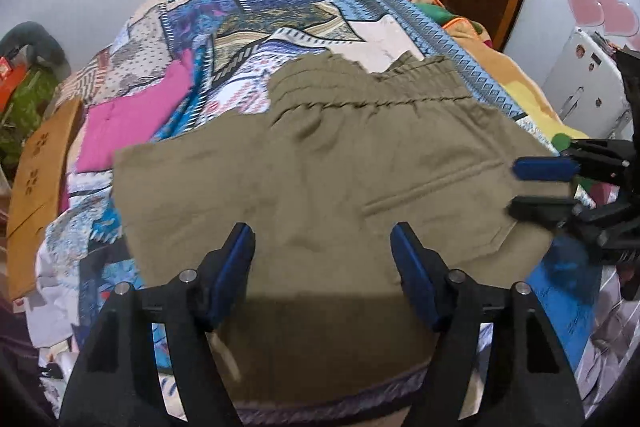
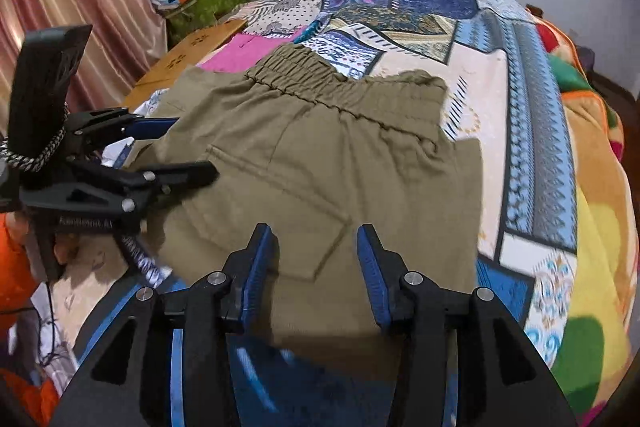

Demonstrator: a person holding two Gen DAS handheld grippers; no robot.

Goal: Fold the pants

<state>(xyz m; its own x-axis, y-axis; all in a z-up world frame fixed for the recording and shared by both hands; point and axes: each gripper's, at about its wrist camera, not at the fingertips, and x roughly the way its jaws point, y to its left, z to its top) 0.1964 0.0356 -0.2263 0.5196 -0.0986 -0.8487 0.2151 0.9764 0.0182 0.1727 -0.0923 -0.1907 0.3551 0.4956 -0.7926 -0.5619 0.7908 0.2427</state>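
Olive-khaki woven cotton pants [image 1: 320,167], elastic-waisted, on patchwork bedspread [image 1: 248,7]: light, limp, likely unslippery. Left gripper [image 1: 322,259], right gripper [image 2: 316,259]: jaws apart, empty. Best pinched at near hem corners.

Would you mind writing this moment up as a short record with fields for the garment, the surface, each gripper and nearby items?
garment: olive pants, lying folded on the bed, elastic waistband at the far end
surface: patchwork bedspread
left gripper: open, over the near edge of the pants, nothing held
right gripper: open, over the near edge by the back pocket, nothing held
nearby: pink cloth beside the pants; orange blanket along the bed's right side
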